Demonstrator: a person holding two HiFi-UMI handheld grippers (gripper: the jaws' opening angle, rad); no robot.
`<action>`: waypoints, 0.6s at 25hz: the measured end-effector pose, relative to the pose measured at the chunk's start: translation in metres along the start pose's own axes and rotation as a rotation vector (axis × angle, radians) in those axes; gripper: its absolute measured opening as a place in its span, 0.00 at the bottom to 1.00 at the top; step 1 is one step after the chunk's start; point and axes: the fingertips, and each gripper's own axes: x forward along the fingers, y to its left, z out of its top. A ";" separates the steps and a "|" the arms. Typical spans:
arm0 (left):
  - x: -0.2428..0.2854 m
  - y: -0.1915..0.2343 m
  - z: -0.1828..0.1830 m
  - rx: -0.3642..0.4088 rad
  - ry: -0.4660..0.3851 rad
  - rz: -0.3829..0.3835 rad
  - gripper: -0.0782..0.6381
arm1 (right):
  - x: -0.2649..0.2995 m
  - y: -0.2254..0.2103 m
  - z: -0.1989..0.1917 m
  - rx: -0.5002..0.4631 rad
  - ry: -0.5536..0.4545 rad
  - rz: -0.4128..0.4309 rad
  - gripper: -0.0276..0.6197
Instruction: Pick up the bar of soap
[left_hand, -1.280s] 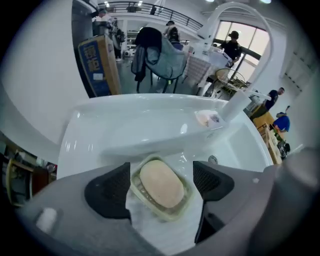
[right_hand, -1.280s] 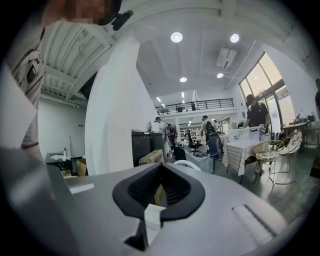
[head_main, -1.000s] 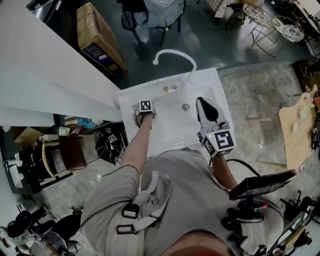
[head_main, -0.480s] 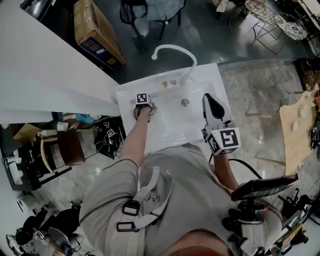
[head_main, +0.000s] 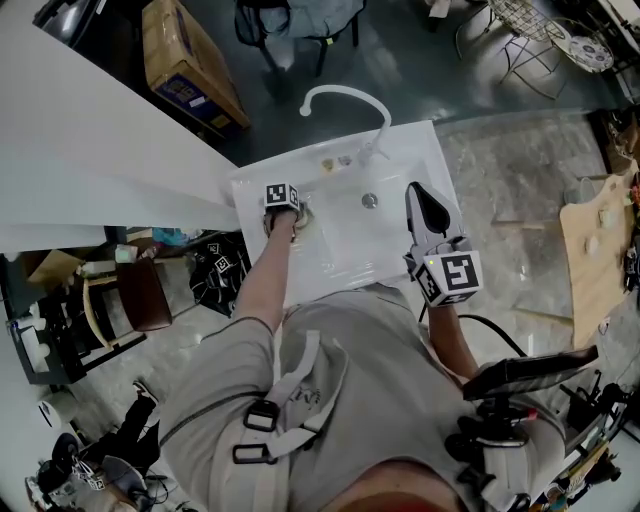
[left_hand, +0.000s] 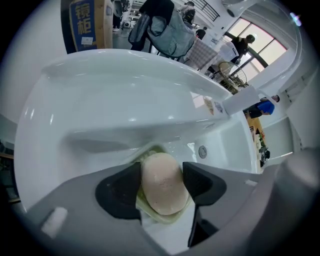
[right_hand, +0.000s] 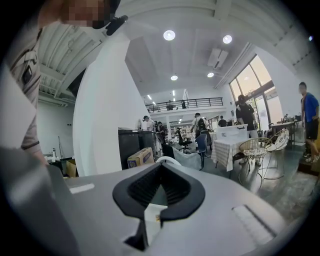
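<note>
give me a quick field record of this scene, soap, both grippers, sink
bar of soap: lying in a greenish soap dish on the left ledge of the sink
left gripper: pointing down, jaws have just been closing, pads against both sides of the soap
right gripper: shut, empty, held over the sink's right edge
faucet: white, at the sink's far side
lift: not yet done

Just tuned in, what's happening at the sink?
The left gripper points down at the bar of soap in its dish on the sink rim; its jaws have just been closing and seem to touch both sides. The soap isn't lifted yet. The right gripper, shut and empty, hangs over the sink's right edge.
</note>
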 end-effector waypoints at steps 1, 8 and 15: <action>-0.001 -0.001 0.000 -0.001 -0.004 -0.013 0.46 | 0.000 -0.003 0.000 0.001 0.001 -0.003 0.05; -0.015 -0.002 0.000 0.014 -0.065 -0.077 0.43 | 0.001 0.004 -0.002 0.011 -0.006 0.014 0.05; -0.039 0.000 0.009 0.058 -0.155 -0.067 0.10 | 0.010 0.020 -0.002 0.009 0.004 0.064 0.05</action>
